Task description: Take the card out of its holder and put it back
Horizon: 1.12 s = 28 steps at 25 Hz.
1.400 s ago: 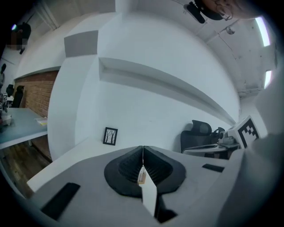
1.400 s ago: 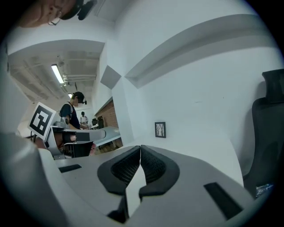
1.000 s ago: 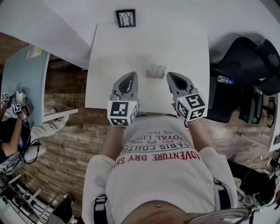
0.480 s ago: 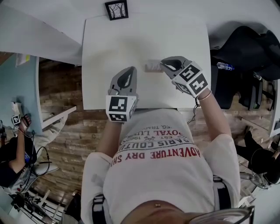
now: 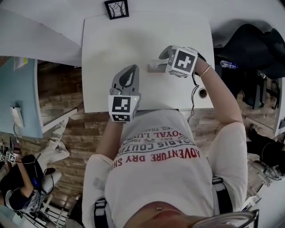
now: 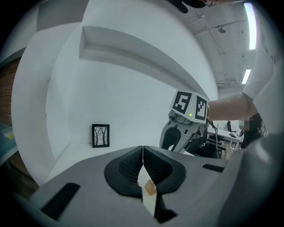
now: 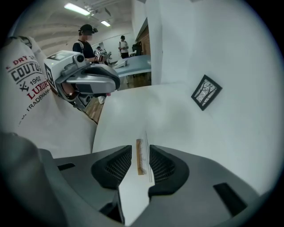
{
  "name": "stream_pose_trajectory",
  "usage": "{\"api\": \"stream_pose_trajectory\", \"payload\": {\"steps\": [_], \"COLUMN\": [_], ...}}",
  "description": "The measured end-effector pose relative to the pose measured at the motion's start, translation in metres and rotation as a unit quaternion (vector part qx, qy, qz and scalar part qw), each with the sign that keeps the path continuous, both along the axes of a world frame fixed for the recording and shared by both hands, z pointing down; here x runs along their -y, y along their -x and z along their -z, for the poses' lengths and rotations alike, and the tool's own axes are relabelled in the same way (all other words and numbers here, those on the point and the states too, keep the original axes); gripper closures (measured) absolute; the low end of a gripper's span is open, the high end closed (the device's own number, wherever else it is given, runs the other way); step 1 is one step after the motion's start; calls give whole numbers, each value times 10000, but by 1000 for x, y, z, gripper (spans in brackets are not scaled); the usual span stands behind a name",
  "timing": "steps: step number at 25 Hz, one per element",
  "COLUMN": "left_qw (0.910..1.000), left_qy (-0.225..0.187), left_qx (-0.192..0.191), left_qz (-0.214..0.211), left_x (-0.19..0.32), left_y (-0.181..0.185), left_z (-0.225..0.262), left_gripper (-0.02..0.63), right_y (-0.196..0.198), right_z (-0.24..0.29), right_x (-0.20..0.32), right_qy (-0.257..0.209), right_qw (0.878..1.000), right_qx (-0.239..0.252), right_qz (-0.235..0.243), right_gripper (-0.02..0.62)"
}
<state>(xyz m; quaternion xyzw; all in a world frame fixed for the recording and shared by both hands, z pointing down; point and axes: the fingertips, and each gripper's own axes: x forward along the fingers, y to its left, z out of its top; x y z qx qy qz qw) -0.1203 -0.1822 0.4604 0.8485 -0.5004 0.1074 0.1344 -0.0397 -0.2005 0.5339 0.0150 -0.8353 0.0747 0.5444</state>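
Observation:
A small wooden card holder (image 7: pixel 140 158) lies on the white table (image 5: pixel 133 40), and a thin card (image 7: pixel 147 155) stands edge-on in it. My right gripper (image 7: pixel 140 148) straddles both; its jaws are opening, with holder and card in the gap and the pads clear of them. From the head view the right gripper (image 5: pixel 162 62) reaches in from the right onto the holder (image 5: pixel 154 67). My left gripper (image 5: pixel 131 71) rests near the table's front edge, left of the holder, with nothing in it. Its jaws (image 6: pixel 143 150) are shut, and a bit of the holder (image 6: pixel 149 189) shows beneath them.
A small framed tree picture (image 5: pixel 116 9) stands at the table's back edge against the wall. Black bags (image 5: pixel 249 49) and a water bottle (image 5: pixel 229 65) sit to the right of the table. A pale blue table (image 5: pixel 20 98) is on the left, and people stand in the background (image 7: pixel 86 37).
My right gripper has swung forward and to the left, turning over the holder. The left gripper has barely moved.

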Motion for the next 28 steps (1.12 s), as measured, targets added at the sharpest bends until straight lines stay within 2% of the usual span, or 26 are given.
{"api": "stream_pose_trajectory", "payload": {"steps": [5, 8, 10, 15, 21, 28], "left_qw": [10000, 9998, 9998, 9998, 9997, 9996], "left_qy": [21, 8, 32, 84, 136, 136], "left_qx": [62, 175, 182, 177, 198, 225], "left_qz": [-60, -112, -111, -64, 18, 50], "left_x": [-2, -4, -6, -6, -7, -9], "left_y": [-3, -5, -4, 4, 8, 7], "left_z": [-3, -4, -6, -10, -14, -16], "left_gripper": [580, 580, 580, 580, 580, 580], "right_y": [-3, -6, -5, -4, -3, -6], "right_z": [-12, -21, -24, -34, -34, -33], "right_x": [11, 7, 3, 3, 2, -1], "right_qy": [157, 441, 564, 784, 1028, 989], "right_qw": [9979, 9949, 9933, 9903, 9881, 9853], "right_qx": [-502, -674, -721, -821, -755, -910], "right_qz": [375, 614, 708, 804, 859, 1051], "right_gripper": [461, 498, 534, 554, 555, 558]}}
